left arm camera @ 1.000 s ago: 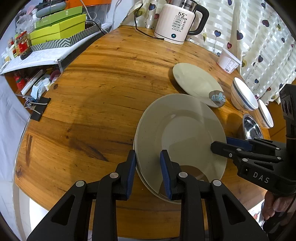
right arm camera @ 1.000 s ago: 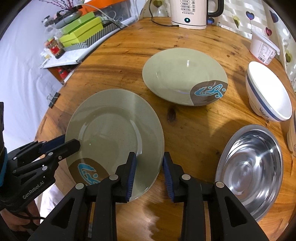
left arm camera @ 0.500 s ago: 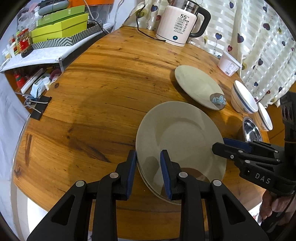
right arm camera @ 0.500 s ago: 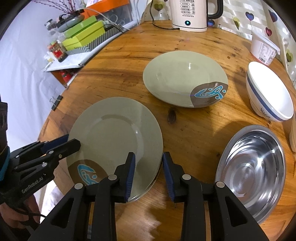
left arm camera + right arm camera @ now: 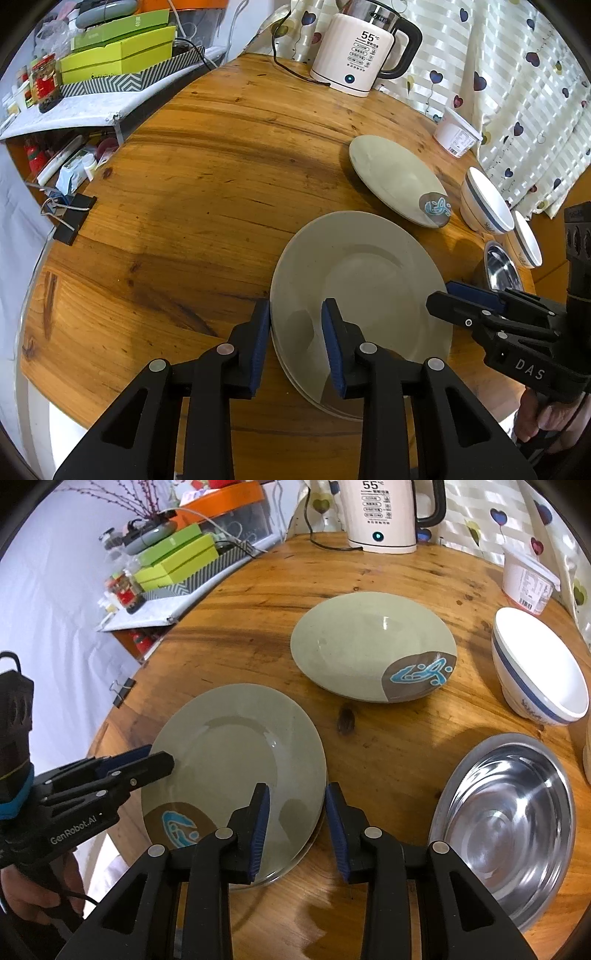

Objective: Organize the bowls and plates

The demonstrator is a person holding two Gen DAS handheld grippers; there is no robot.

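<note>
A grey-green plate (image 5: 369, 288) (image 5: 236, 746) with a blue motif lies flat on a matching plate, whose rim (image 5: 317, 402) (image 5: 295, 860) peeks out underneath. My left gripper (image 5: 295, 310) (image 5: 162, 760) straddles the top plate's left rim. Its jaws are opening, and the pads look eased off the rim. My right gripper (image 5: 295, 794) (image 5: 439, 295) sits on the opposite rim, its pads still against it. Farther back is a deeper grey-green dish (image 5: 391, 177) (image 5: 362, 642). To the right are a blue-striped white bowl (image 5: 487, 206) (image 5: 543, 672), a second white bowl (image 5: 526, 240) and a steel bowl (image 5: 500, 266) (image 5: 509, 827).
The round wooden table (image 5: 184, 184) carries a white kettle (image 5: 362, 48) with its cord at the back and a white tub (image 5: 456, 133) by the heart-print curtain. A binder clip (image 5: 70, 221) sits on the left edge. A shelf with green boxes (image 5: 118, 62) stands beyond.
The top plate was raised and tilted between both grippers. It has come down and now lies flat on the lower plate. Both grippers stay at its rims.
</note>
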